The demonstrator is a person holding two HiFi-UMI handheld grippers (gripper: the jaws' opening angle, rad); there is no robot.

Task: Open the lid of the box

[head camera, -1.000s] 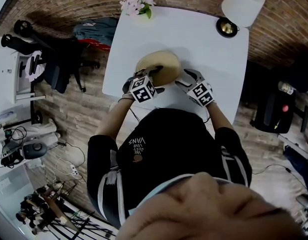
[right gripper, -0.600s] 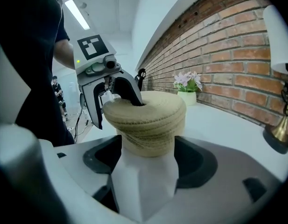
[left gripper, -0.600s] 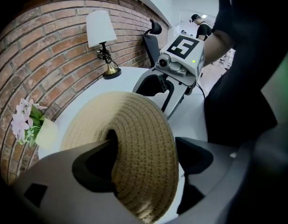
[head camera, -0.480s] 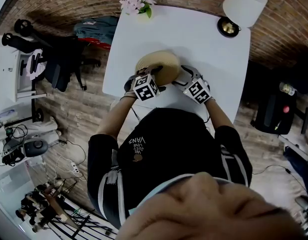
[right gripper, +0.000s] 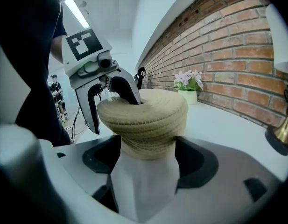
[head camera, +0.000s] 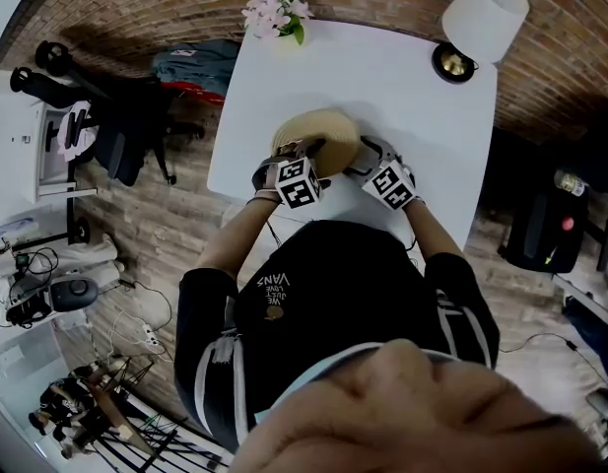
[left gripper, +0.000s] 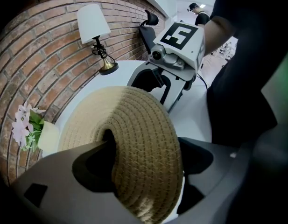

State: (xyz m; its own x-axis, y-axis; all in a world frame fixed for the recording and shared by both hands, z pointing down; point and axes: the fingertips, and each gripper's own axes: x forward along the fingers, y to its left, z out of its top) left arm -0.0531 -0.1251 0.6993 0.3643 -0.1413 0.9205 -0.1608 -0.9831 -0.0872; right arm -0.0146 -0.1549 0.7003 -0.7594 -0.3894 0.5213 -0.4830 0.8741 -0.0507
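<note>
Two grippers: both at the near edge of the table (head camera: pixel 382 77), one on each side of the box, marker cubes towards the person.
Box (right gripper: pixel 146 143): tan, woven and round; it stands on the table at about 6 o'clock from the table's middle, close to the near edge.
Lid (right gripper: pixel 144 108): same weave, wider than the box body, with a hole in its middle; it sits on top of the box and overhangs it.
Left gripper (head camera: pixel 305 153): at 7 o'clock of the box, pointing steeply down onto the lid.
Left grip: closed on the lid; one finger (right gripper: pixel 126 88) is hooked into the middle hole, the other is at the outer rim, with the woven band between them.
Right gripper (head camera: pixel 368 156): at 4 o'clock of the box, pointing at its side.
Right grip: jaws as wide as they go, having just been opening; the box body stands between them and fills most of the gap, not clamped.
Lamp (head camera: pixel 484 13): white shade on a brass foot, at 1 o'clock of the box, at the table's far corner.
Flowers (head camera: pixel 274 10): pink, in a pale pot, at 11 o'clock of the box, at the other far corner.
Wall (right gripper: pixel 228 45): red brick, along the table's far side.
</note>
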